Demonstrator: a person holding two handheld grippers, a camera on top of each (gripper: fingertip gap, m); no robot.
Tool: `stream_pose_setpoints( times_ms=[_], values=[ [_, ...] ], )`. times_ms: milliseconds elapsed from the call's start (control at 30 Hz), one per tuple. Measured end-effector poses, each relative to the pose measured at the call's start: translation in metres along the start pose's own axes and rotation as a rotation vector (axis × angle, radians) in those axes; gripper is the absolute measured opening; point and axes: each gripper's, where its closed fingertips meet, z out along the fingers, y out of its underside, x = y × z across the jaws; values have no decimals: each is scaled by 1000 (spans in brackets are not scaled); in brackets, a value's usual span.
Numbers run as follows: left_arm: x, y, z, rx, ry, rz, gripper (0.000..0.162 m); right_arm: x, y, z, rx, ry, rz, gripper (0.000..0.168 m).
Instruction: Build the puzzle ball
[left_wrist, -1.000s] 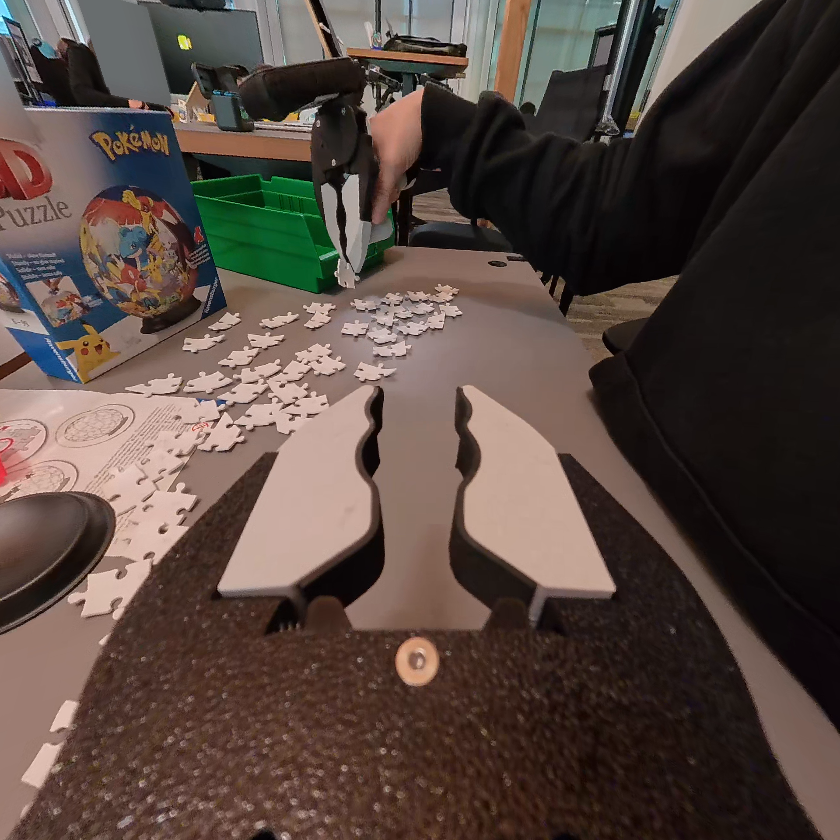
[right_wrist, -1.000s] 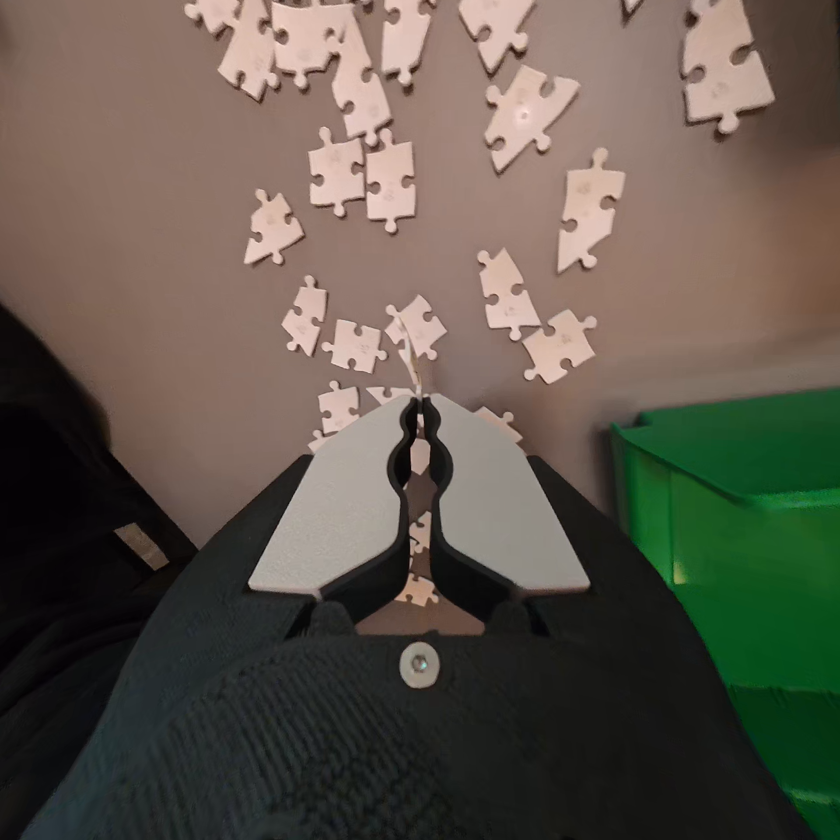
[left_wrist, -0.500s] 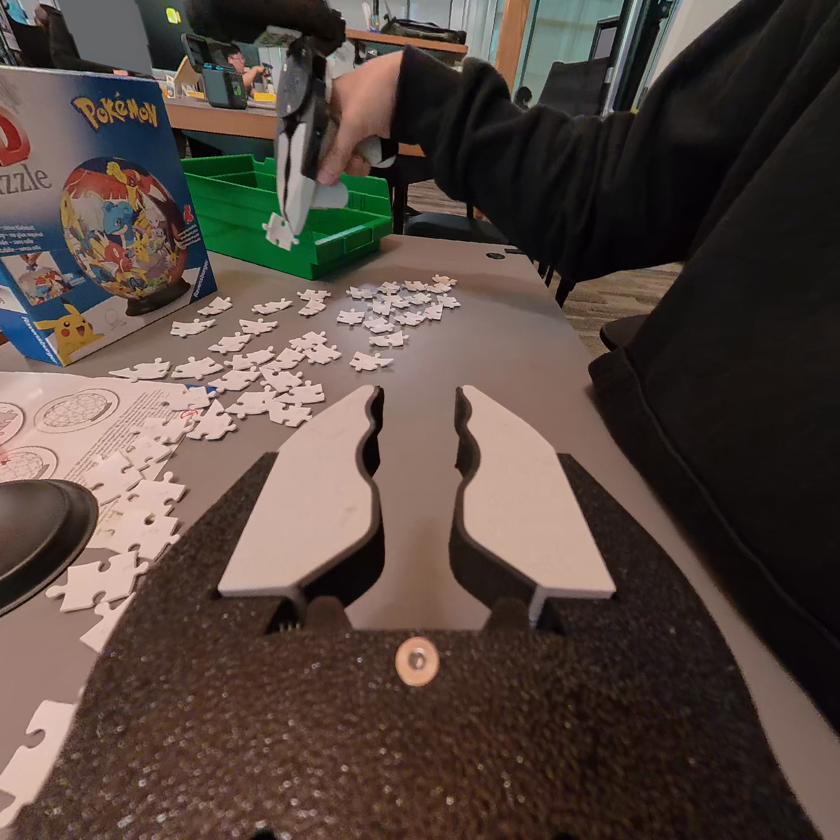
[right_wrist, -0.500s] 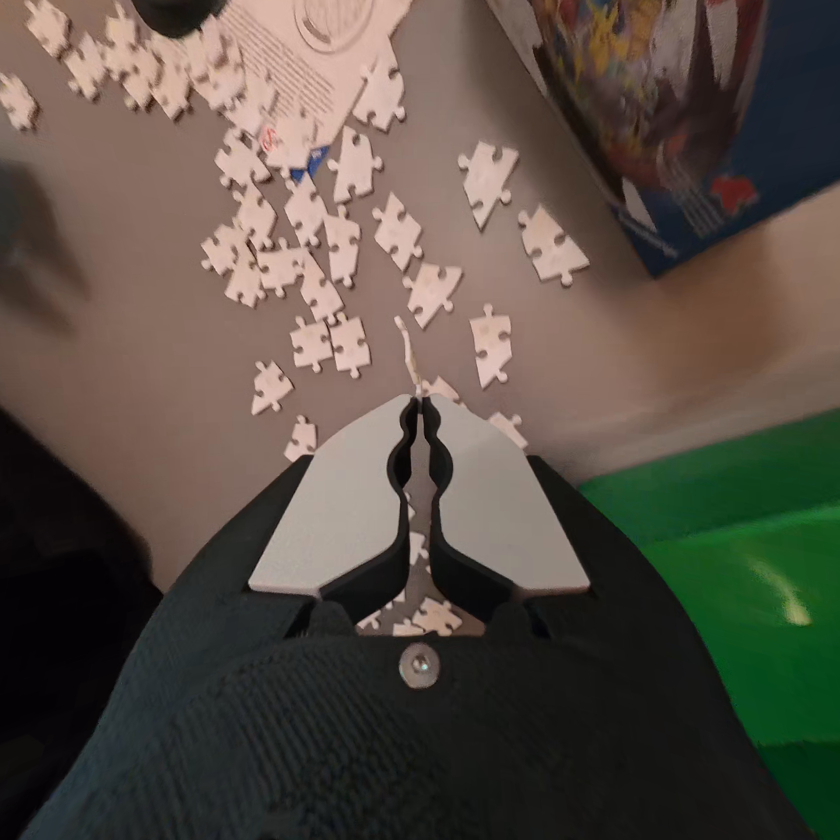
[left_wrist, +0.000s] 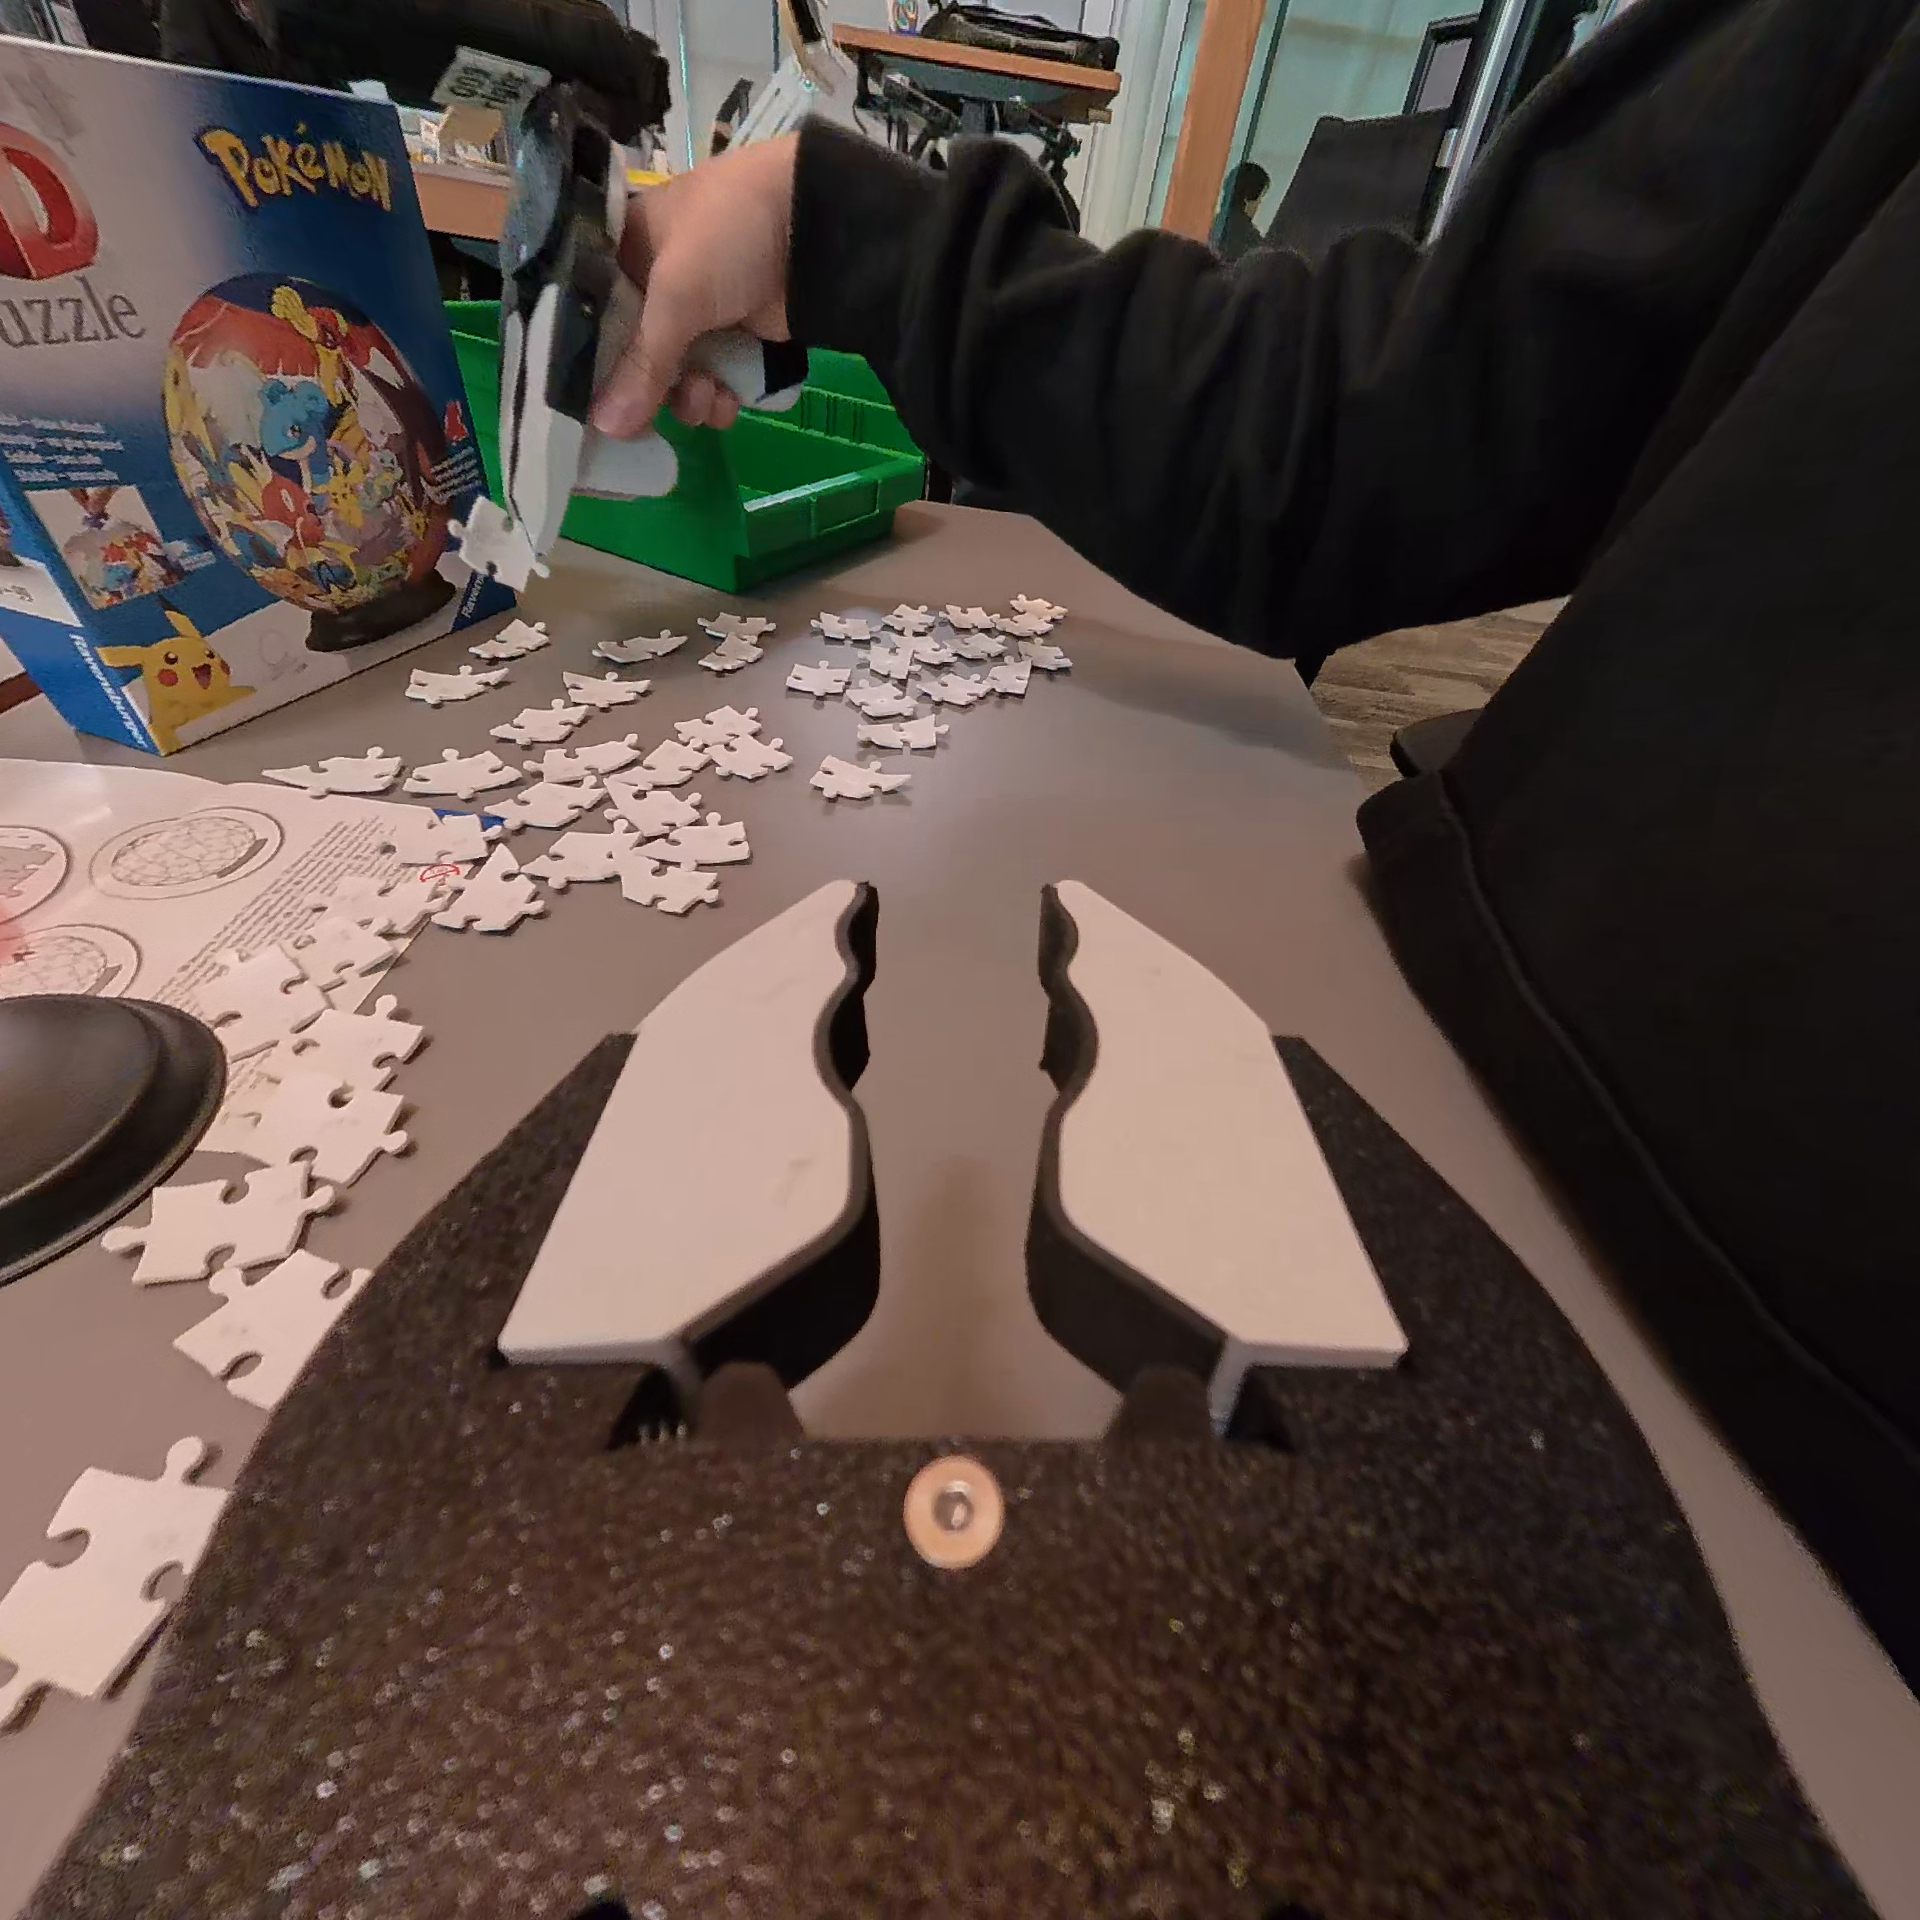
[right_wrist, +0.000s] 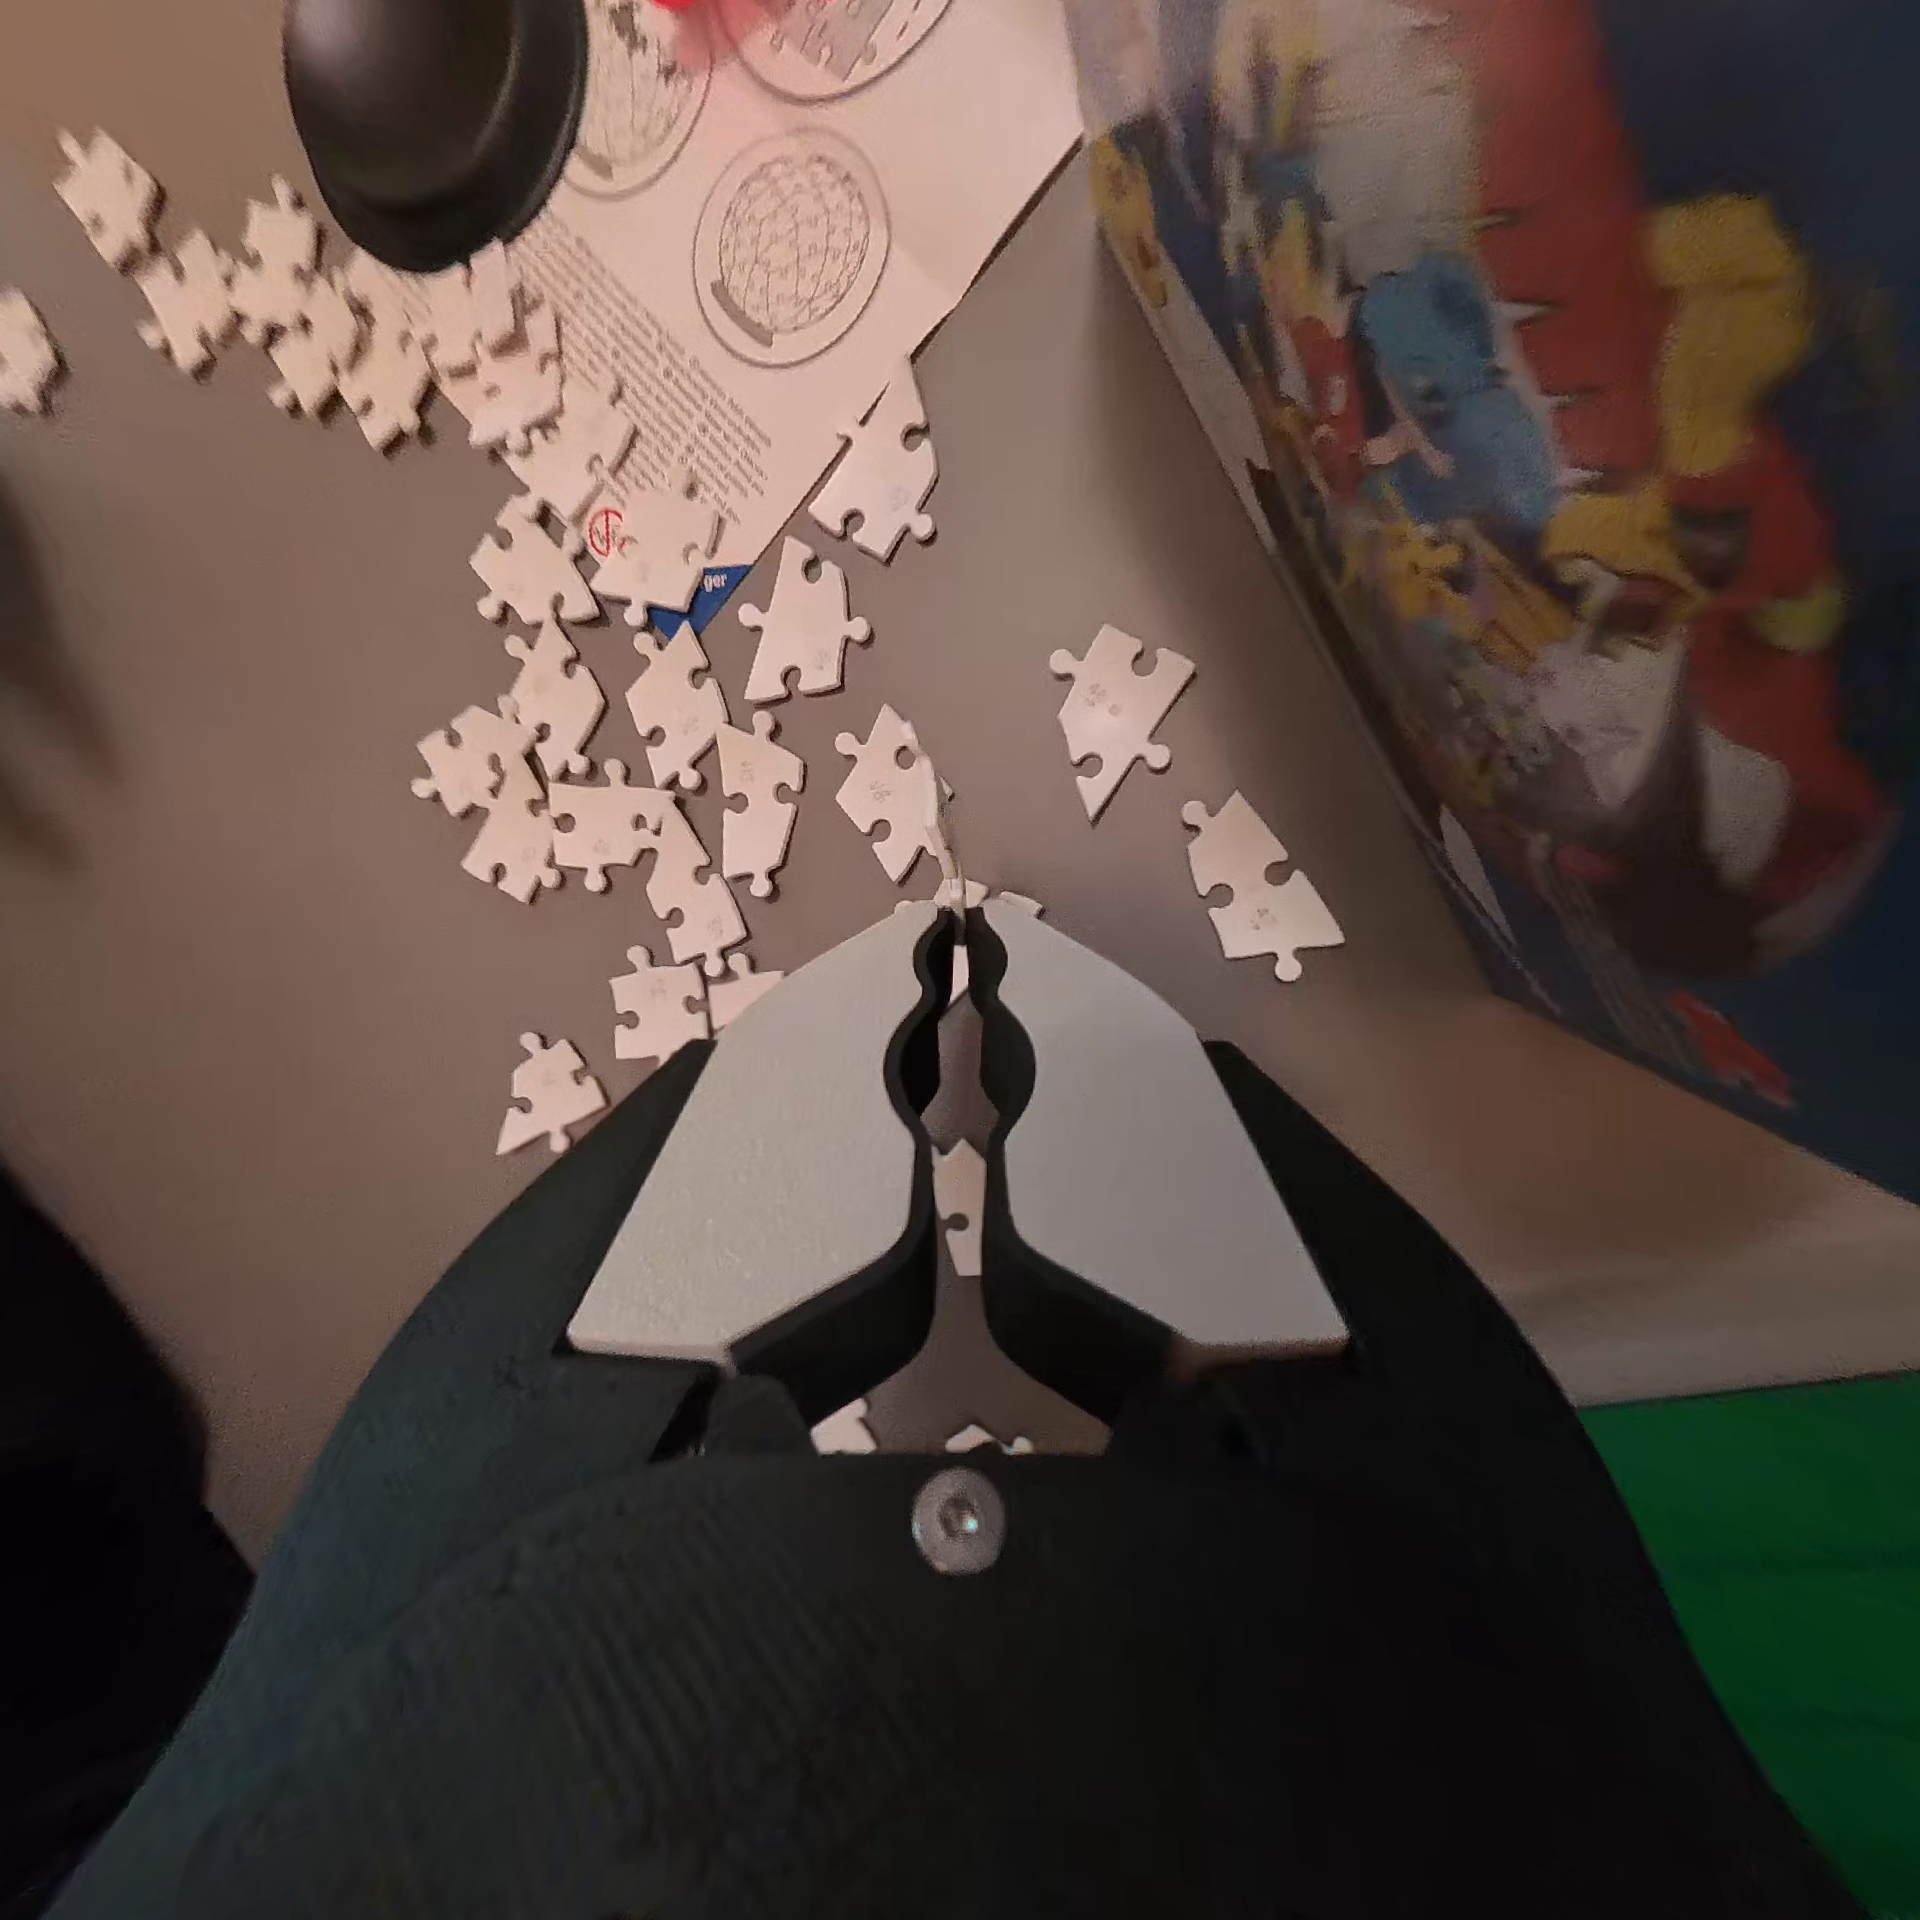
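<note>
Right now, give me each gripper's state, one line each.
Left gripper: open, holding nothing, low over the table.
Right gripper: shut on a white puzzle piece, lifted off the table.

Left wrist cam sits low, close over the grey table (left_wrist: 1091, 748), facing fwd along the left gripper (left_wrist: 956, 904) toward the puzzle box (left_wrist: 208, 416) and green bin (left_wrist: 790, 488). Right wrist cam looks steeply down from above (box blurred at its edge). Both share the scattered pieces (left_wrist: 623, 790), instruction sheet (right_wrist: 790, 343), black stand (right_wrist: 436, 125) and box (right_wrist: 1558, 468).
</note>
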Motion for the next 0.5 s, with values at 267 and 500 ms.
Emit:
stream_pose_setpoints(
  times_ms=[267, 500],
  values=[
    [-4, 2, 4, -1, 9, -20, 29, -2, -34, 36, 57, 4, -79, 2],
    [-2, 7, 4, -10, 4, -36, 29, -2, -31, 60, -15, -24, -11, 3]
  ],
)
